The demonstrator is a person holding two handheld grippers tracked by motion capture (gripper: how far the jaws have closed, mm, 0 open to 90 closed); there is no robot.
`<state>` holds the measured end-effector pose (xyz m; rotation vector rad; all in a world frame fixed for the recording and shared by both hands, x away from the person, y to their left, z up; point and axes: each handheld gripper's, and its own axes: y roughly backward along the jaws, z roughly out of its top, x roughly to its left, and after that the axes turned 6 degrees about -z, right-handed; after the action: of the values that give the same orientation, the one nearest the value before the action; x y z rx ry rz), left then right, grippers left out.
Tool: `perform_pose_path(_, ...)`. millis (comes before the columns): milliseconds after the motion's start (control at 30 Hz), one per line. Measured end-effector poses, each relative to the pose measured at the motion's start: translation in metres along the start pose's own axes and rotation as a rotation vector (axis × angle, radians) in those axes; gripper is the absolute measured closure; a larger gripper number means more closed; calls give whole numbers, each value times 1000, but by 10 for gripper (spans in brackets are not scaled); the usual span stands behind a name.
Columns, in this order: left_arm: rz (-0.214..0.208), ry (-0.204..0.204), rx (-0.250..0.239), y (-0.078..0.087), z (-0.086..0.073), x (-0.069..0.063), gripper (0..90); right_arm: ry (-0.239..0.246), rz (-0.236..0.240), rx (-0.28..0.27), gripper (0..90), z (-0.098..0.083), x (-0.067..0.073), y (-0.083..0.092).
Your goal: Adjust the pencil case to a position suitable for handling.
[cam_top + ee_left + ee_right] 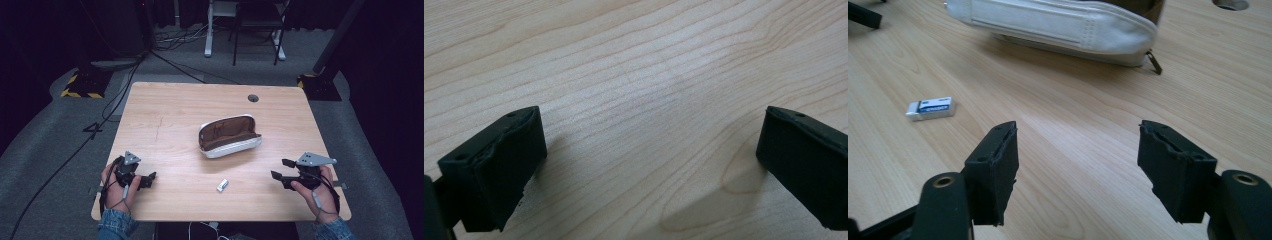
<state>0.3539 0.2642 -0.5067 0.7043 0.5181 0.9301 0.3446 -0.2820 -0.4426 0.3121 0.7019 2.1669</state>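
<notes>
The wooden table (165, 130) is the biggest thing here, pale and mostly bare, with a small round cable hole (253, 98) near its far edge. Near the middle lies an open pencil case (229, 136) – white outside, brown lining showing, its mouth gaping up and away from the person, the zip pull hanging at one end in the right gripper view. Well apart from it, nearer the person, sits a small white eraser with a blue label (222, 185), flat on the wood and untouched.

The right gripper (279, 169) is held just above the table on the person's right, jaws parted about halfway with nothing between them; its own view has the eraser (931, 108) ahead and off to one side. The left gripper (151, 177) rests by the near left edge, jaws wide apart over bare wood, holding nothing.

The work seems to be putting the eraser into the case. To do it well – turn the right gripper so the eraser sits squarely between the pads, come down low, close across its short sides, and let the left gripper steady the case rim
</notes>
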Motion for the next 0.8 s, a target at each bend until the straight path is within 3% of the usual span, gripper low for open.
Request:
perform_pose_path(300, 2, 0, 1, 0, 0, 0, 2, 23, 85, -14, 283, 10, 24, -10)
perform_pose_path(533, 0, -1, 0, 0, 0, 0, 2, 72, 112, 14, 280, 14, 40, -20)
perform_pose_path(800, -1, 0, -1, 0, 0, 0, 1, 89, 157, 16, 264, 19, 60, -33)
